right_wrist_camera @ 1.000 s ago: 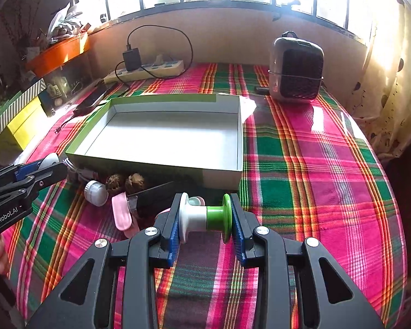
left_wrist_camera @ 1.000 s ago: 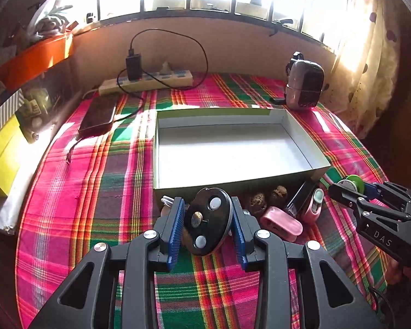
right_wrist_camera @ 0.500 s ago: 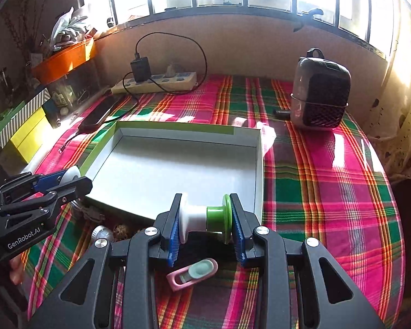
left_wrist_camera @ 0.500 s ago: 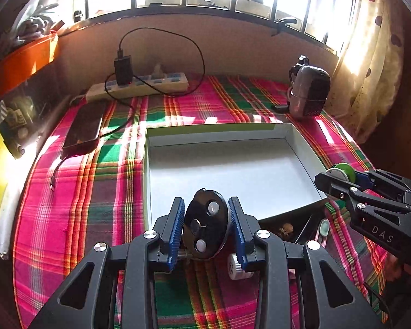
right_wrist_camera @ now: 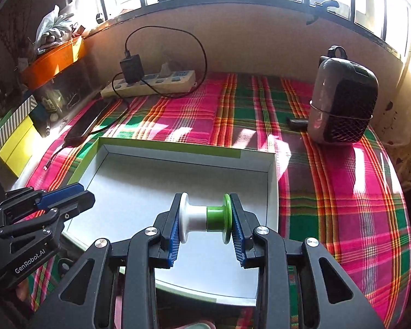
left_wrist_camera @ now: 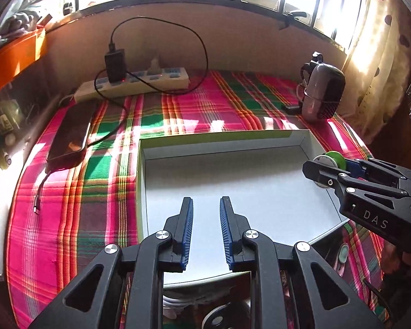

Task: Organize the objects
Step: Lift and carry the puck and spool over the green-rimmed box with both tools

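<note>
A shallow white box with a green rim [left_wrist_camera: 260, 181] [right_wrist_camera: 178, 175] lies on the plaid tablecloth. My left gripper [left_wrist_camera: 205, 208] is over the box's near part, open and empty. A black round disc [left_wrist_camera: 219, 319] shows low between the gripper's arms, at the bottom edge of the left wrist view. My right gripper [right_wrist_camera: 205, 213] is shut on a white and green spool [right_wrist_camera: 205, 218] and holds it above the box's right near part. It also shows in the left wrist view [left_wrist_camera: 328, 164]. The left gripper shows in the right wrist view [right_wrist_camera: 63, 200].
A power strip with a black charger [left_wrist_camera: 134, 82] lies at the back, with a phone [left_wrist_camera: 71, 134] at the left. A grey speaker-like device [right_wrist_camera: 342, 104] stands at the back right. A pink clip [left_wrist_camera: 341, 257] lies in front of the box. Yellow boxes [right_wrist_camera: 11, 142] stand at the left.
The black disc has left my left gripper, whose fingers now stand open over the box. Both grippers moved forward over the box. The right one still holds the spool.
</note>
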The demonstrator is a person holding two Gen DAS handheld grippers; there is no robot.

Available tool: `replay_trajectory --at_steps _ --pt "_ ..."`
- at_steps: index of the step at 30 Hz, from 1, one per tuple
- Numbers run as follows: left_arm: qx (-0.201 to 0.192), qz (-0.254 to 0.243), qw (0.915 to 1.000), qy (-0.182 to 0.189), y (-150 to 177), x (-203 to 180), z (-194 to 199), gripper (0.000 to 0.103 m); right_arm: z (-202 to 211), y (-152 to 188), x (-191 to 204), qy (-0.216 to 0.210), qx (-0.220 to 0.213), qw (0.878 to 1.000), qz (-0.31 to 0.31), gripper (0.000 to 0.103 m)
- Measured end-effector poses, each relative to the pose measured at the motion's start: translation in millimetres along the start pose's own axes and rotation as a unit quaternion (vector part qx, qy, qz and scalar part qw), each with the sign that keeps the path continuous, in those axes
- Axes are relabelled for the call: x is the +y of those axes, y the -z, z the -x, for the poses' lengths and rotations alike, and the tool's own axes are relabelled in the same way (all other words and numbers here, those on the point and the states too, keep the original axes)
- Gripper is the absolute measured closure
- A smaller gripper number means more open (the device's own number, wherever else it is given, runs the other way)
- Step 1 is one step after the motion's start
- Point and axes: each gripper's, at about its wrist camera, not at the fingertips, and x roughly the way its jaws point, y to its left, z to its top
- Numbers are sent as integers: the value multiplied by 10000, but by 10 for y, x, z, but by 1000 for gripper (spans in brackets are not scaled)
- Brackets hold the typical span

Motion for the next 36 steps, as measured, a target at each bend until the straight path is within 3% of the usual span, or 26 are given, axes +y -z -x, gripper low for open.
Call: replay_trajectory --at_steps 8,12,17,23,27,36 --pt "-111 169 9997 122 175 153 226 84 30 50 8 -24 -16 10000 0 70" --pt "-152 369 9991 160 396 245 427 76 99 124 64 -43 -19 10000 85 70" --pt "-81 575 9967 569 595 285 568 71 158 203 109 -94 -17 9999 93 70" --pt "147 419 9959 792 727 122 493 69 233 257 146 -118 -62 9999 96 70" --pt "346 396 9968 603 789 47 370 69 250 293 170 -139 -36 9998 138 70" --pt "469 585 9954 602 802 103 259 70 291 305 165 -147 -69 9998 124 70"
